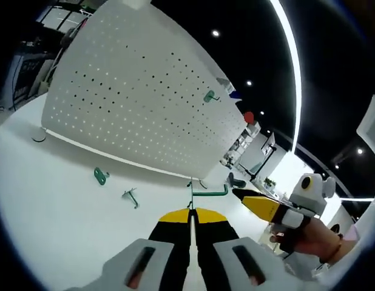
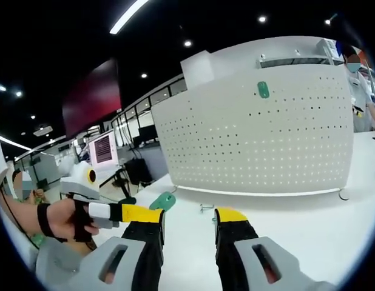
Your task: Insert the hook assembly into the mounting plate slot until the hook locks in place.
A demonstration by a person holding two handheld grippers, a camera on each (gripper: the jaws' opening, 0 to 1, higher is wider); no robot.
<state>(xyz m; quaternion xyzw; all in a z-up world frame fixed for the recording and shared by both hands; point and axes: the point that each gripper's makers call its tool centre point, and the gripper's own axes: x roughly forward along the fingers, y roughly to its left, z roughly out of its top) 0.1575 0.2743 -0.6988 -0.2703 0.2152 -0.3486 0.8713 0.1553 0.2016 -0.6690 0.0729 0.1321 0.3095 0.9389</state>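
Looking along the left claw at the bottom centre of the left gripper view, we see its yellow-tipped black jaws pressed together on the thin metal stem of a green plastic hook assembly, whose green bar runs off to the right just above the jaw tips. Behind it, filling the upper left and centre of that frame, stands the white perforated mounting plate on the white counter. One green hook already sits on the plate near its right end. Two more green hooks lie loose on the counter at lower left, a flat one and a smaller one just to its right. At the right edge a hand holds the other claw.

In the right gripper view, the right claw at the bottom stands open, nothing between its jaws. The left claw comes in from the left, carrying a green piece at its tip. The plate fills the centre and right, a green tab near its top.
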